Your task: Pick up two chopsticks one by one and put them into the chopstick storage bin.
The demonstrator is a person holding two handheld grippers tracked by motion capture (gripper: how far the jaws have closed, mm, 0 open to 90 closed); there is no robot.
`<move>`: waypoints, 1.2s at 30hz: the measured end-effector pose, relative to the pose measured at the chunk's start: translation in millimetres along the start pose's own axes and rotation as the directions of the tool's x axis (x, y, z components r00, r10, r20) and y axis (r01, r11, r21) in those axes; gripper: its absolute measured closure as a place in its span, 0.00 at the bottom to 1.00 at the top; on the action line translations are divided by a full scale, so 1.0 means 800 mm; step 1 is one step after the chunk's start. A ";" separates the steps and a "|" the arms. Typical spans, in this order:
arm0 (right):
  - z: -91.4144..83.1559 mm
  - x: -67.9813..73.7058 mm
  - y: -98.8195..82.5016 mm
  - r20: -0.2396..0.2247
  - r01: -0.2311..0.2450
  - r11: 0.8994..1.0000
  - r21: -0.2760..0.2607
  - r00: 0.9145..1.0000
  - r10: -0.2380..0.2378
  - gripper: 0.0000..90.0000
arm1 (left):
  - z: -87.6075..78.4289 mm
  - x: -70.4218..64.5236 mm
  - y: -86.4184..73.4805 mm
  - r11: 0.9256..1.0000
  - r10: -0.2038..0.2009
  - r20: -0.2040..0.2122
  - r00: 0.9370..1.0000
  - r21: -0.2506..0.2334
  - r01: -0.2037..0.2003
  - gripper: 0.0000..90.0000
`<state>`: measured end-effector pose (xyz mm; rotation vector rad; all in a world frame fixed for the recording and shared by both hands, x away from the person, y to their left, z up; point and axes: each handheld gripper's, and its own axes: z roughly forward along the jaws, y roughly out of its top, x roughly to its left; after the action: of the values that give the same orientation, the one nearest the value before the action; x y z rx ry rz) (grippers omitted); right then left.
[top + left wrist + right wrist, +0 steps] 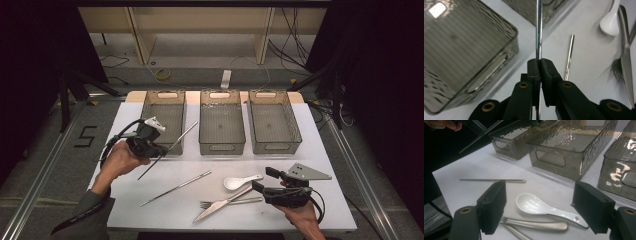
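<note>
Covering most of the bench point(320, 150) was a white sheet, and along its far edge stood three smoky, see-through bins with rippled walls and cut-out handles: a left bin point(164, 120), a middle bin point(222, 122) and a right bin point(274, 121), side by side and near one another. The left gripper point(161, 149), held in the person's left hand point(118, 161), hovered at the near edge of the left bin, its fingers point(534, 72) pinched tight on a slim, round, shiny metal chopstick point(170, 148); that rod ran slantwise, its upper end over the left bin's right rim and its lower end out above the sheet. The right gripper point(261, 179), in the person's right hand point(300, 215) near the sheet's near right corner, had its fingers point(492, 206) spread well apart with nothing between them, pointing toward the cutlery. On the sheet in front of it lay a table knife point(222, 204) crossing a fork point(231, 202), touching it, then a second chopstick point(176, 188) lying flat toward the middle, matching the held one in its thin silvery look, and smallest, a glossy white ceramic soup spoon point(241, 181) just beyond the knife's handle.
</note>
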<state>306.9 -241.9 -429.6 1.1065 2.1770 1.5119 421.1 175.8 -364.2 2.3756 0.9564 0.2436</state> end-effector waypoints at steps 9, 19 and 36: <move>0.000 0.000 0.000 -0.004 -0.001 1.000 0.000 1.000 0.001 0.31 | -0.010 0.034 0.016 0.997 -0.068 -0.051 0.996 -0.052 0.065 0.95; 0.000 0.000 0.000 -0.005 -0.002 1.000 0.000 1.000 0.002 0.31 | -0.024 0.066 0.040 0.988 -0.129 -0.111 0.985 -0.096 0.119 0.95; 0.000 -0.001 0.000 -0.009 -0.002 1.000 0.000 1.000 0.002 0.31 | -0.019 0.111 0.056 0.967 -0.222 -0.151 0.963 -0.157 0.199 0.95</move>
<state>307.4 -242.2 -430.0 1.1043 2.1827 1.5197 506.3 216.6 -330.1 2.1311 1.2204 0.4191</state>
